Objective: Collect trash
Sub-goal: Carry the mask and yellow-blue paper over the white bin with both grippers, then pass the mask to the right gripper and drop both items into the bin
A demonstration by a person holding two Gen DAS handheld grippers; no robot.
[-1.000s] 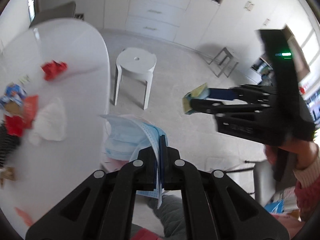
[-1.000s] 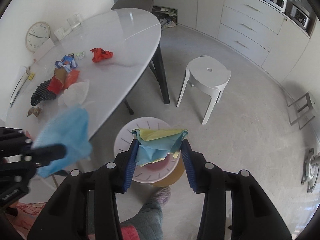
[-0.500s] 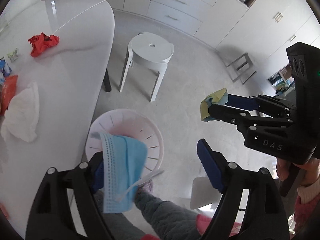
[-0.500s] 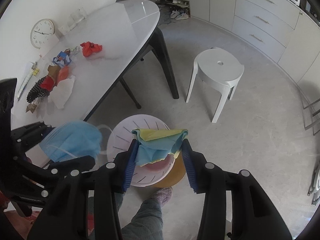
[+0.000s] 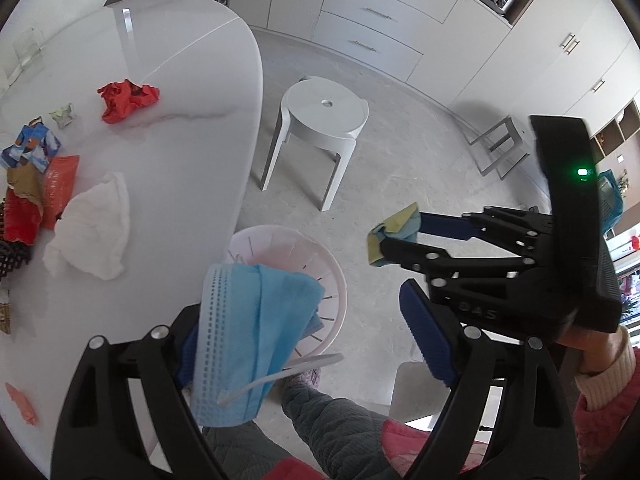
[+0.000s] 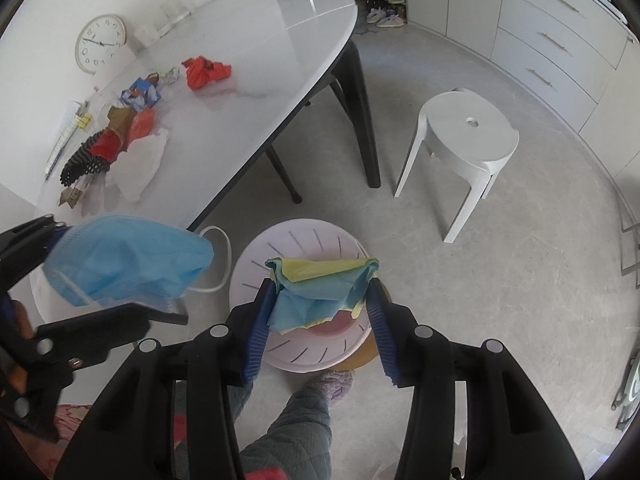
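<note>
Now the left tool (image 5: 316, 344), jaws just spread, lets the pale blue pleated face mask (image 5: 256, 332) cling above the pink slotted bin (image 5: 336, 280) by the bench (image 5: 180, 92) edge, while the right tool (image 6: 320, 320) pinches crumpled yellow-blue paper (image 6: 320, 288) over it.

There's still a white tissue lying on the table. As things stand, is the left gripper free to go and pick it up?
Probably not yet. The left gripper has just opened, but the blue face mask hangs on its left finger over the pink bin. The white tissue itself lies uncovered.
</note>
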